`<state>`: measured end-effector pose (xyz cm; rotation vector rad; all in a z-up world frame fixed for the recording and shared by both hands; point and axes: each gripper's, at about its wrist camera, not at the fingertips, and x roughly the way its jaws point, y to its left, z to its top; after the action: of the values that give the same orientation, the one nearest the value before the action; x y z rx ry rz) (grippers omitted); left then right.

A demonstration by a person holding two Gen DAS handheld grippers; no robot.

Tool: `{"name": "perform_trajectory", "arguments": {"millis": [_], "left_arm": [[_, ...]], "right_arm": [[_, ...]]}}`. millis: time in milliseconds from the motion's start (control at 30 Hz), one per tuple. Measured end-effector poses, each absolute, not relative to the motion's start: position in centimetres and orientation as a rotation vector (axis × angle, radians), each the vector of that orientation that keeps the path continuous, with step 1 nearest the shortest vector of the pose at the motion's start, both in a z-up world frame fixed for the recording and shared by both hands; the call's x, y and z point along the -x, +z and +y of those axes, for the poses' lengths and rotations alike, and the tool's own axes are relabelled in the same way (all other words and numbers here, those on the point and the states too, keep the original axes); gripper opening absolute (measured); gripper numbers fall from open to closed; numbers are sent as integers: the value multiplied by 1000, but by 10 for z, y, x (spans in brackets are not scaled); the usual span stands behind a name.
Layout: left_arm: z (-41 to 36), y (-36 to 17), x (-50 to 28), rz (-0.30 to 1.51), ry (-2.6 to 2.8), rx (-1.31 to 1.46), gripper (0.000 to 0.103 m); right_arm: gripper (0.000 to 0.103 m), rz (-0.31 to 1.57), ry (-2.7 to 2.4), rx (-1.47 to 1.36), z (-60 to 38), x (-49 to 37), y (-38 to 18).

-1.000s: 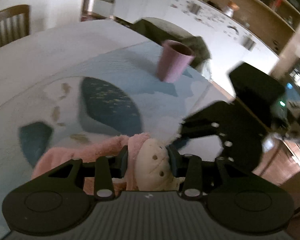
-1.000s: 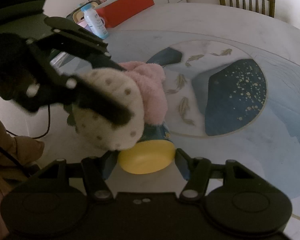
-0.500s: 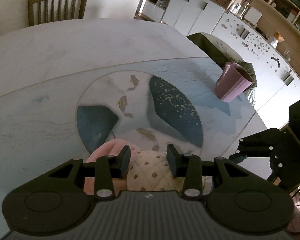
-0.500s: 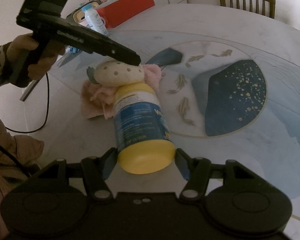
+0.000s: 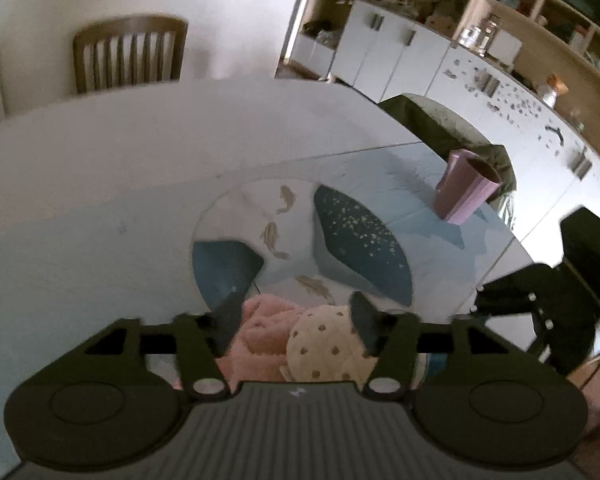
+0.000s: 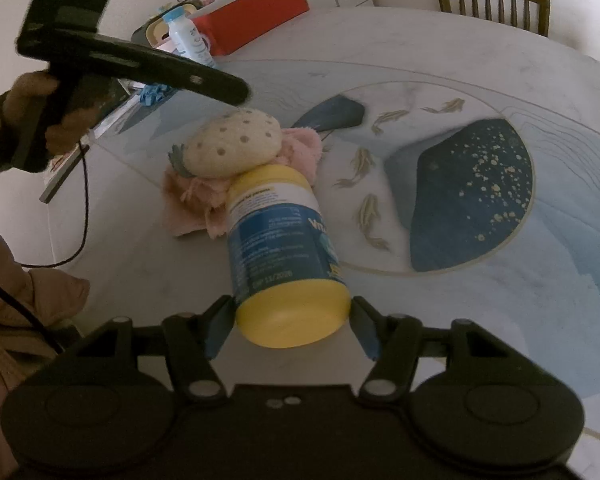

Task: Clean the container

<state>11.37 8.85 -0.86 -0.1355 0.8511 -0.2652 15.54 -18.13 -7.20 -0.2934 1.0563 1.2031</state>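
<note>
A container (image 6: pixel 284 248) with a yellow lid and blue label lies on its side, lid toward the camera, and my right gripper (image 6: pixel 292 322) is shut on its lid end. Its far end rests against a pink cloth (image 6: pixel 300 148) topped by a cream spotted pad (image 6: pixel 236 146) on the table. My left gripper (image 6: pixel 232 92), held by a hand (image 6: pixel 40 120), hovers open just above the cloth without touching it. In the left wrist view, the left gripper (image 5: pixel 296 312) is spread wide over the pink cloth (image 5: pixel 260 332) and spotted pad (image 5: pixel 328 348).
A purple cup (image 5: pixel 466 196) stands at the table's far right edge. A red box (image 6: pixel 256 12) and a white bottle with a blue cap (image 6: pixel 188 38) sit beyond the table's left side. A wooden chair (image 6: pixel 492 0) stands behind the round table (image 5: pixel 100 200). A black cable (image 6: pixel 84 200) hangs at the left.
My left gripper opened and let go of the cloth, then rose away from it. The cloth now lies on the table at the container's far end. The right gripper has not moved.
</note>
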Motion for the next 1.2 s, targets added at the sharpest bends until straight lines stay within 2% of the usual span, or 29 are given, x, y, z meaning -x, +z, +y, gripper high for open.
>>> {"name": "perform_trajectory", "arguments": {"millis": [67, 167, 367, 600, 667, 733, 767, 800, 1000, 1200], "left_arm": [[78, 2, -103, 817, -332, 67, 69], [54, 9, -90, 794, -424, -58, 81], [14, -11, -84, 821, -524, -310, 81], [15, -34, -96, 864, -525, -334, 80], [20, -36, -104, 883, -507, -282, 75], [29, -36, -112, 896, -461, -227, 63], [33, -35, -114, 896, -446, -201, 56], [38, -34, -116, 899, -429, -171, 43], [58, -28, -120, 902, -362, -73, 33], [70, -2, -112, 849, -396, 90, 30]], "right_arm": [[62, 1058, 1202, 292, -182, -156, -72], [62, 1058, 1203, 294, -182, -156, -71], [62, 1062, 1203, 303, -181, -156, -71], [62, 1059, 1202, 312, -180, -156, -70], [62, 1058, 1201, 314, -181, -156, -70], [62, 1056, 1199, 316, -180, -155, -70], [62, 1054, 1198, 318, -180, -155, -70], [62, 1054, 1197, 318, -180, -155, -70], [62, 1052, 1197, 322, -180, -154, -69], [62, 1053, 1196, 321, -180, -155, -68]]}}
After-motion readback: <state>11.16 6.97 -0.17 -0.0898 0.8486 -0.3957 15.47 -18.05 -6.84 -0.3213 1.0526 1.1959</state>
